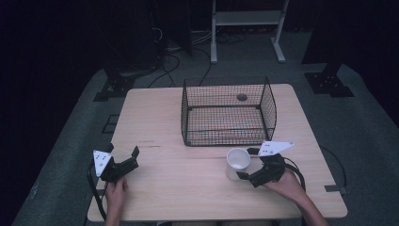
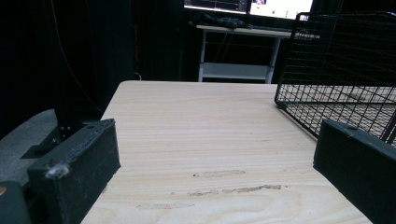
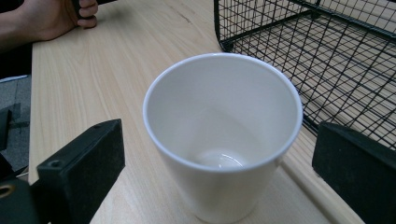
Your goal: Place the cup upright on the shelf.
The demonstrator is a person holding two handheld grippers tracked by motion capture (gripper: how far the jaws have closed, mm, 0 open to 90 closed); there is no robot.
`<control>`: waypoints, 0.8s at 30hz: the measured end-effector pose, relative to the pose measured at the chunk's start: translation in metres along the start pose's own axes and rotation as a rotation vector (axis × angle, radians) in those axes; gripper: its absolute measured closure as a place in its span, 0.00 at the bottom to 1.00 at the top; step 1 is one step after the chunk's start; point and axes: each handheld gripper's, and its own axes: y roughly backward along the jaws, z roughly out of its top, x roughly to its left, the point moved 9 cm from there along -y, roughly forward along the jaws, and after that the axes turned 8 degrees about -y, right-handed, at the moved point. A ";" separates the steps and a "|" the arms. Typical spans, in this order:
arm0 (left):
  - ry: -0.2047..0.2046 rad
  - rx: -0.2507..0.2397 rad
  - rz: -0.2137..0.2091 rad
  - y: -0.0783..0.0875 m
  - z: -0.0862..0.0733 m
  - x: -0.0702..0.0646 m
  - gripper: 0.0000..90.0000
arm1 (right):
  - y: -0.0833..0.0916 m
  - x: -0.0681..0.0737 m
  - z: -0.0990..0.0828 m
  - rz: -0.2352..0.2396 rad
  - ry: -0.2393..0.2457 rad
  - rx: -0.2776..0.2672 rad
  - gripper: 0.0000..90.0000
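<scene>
A pale wooden table (image 1: 188,188) carries a wire basket (image 1: 228,112); just in front of the basket stands a white cup (image 1: 237,162), upright, between the right gripper's (image 1: 248,164) spread jaws, while the left gripper (image 1: 123,156) sits well left of the basket, jaws apart

Worktop (image 1: 164,117): wire basket (image 1: 228,112) at centre rear, nothing in it; cup (image 1: 238,163) upright just before the basket's front right corner, apart from it. Right hand-held gripper (image 1: 247,164) just right of the cup, jaws either side of it; left hand-held gripper (image 1: 123,155) near the front left, well apart from both.
</scene>
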 end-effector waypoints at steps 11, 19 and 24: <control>-0.001 -0.002 -0.001 0.000 0.000 0.000 0.00 | -0.011 -0.002 0.002 0.007 -0.003 0.006 0.02; 0.001 -0.001 0.001 0.000 0.000 0.000 0.00 | -0.018 0.000 0.000 0.025 0.002 0.042 0.14; 0.002 -0.001 0.001 0.000 0.000 0.000 0.00 | -0.016 -0.001 0.004 0.021 0.011 0.041 0.19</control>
